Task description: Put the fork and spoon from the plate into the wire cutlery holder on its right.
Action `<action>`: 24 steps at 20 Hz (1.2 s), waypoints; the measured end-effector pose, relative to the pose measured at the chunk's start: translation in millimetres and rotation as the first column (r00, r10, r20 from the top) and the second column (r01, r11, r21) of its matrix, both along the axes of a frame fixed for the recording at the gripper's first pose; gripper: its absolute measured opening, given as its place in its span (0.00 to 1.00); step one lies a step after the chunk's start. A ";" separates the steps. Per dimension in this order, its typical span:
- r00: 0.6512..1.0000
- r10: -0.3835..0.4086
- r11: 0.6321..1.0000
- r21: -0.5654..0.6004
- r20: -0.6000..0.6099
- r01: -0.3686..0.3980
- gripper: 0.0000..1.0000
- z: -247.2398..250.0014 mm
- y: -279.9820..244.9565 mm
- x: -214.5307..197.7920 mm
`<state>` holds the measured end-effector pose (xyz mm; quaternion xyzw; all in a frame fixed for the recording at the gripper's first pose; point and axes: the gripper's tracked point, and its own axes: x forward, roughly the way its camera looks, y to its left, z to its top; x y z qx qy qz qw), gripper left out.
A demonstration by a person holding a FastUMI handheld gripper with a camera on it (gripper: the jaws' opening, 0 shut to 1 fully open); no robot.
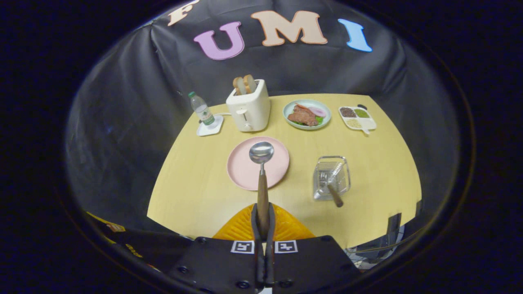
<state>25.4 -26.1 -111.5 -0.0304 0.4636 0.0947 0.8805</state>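
Gripper view: tongs [263, 220] are clamping the spoon [262, 171] over the pink plate [245, 171]; next, swinging right above the wire cutlery holder [331, 176], fork [329, 183] already inside.

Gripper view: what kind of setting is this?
Likely a staged dining table in a recording booth: toaster with bread, plate of food, wire cutlery holder on a yellow table, black cloth behind. Gripper fingers clamp the spoon.

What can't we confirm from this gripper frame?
- Spoon: handle end hidden between the fingers of the gripper shut on it.
- Spoon height over the pink plate: a single view can't tell.
- Fork in the wire cutlery holder: tines blur into the mesh.
- Toaster: cord end hidden behind it.
- Divided tray: contents too small to identify.
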 end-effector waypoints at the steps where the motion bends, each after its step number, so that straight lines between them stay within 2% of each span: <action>1: 1.000 -0.014 0.999 -0.033 0.006 0.014 0.04 5.1 -15.1 5.2; 6: 0.996 -0.090 0.990 -0.113 0.009 0.090 0.04 5.0 -62.0 25.3; 8: 0.991 -0.125 0.979 -0.165 -0.041 0.117 0.04 -6.5 -80.5 21.8; 14: 0.955 -0.210 0.965 -0.199 -0.207 0.169 0.04 -35.4 -97.8 19.6; 20: 0.916 -0.220 0.960 -0.244 -0.337 0.141 0.04 -56.4 -99.3 21.4; 24: 0.892 -0.228 0.965 -0.211 -0.391 0.154 0.05 -58.5 -90.2 25.4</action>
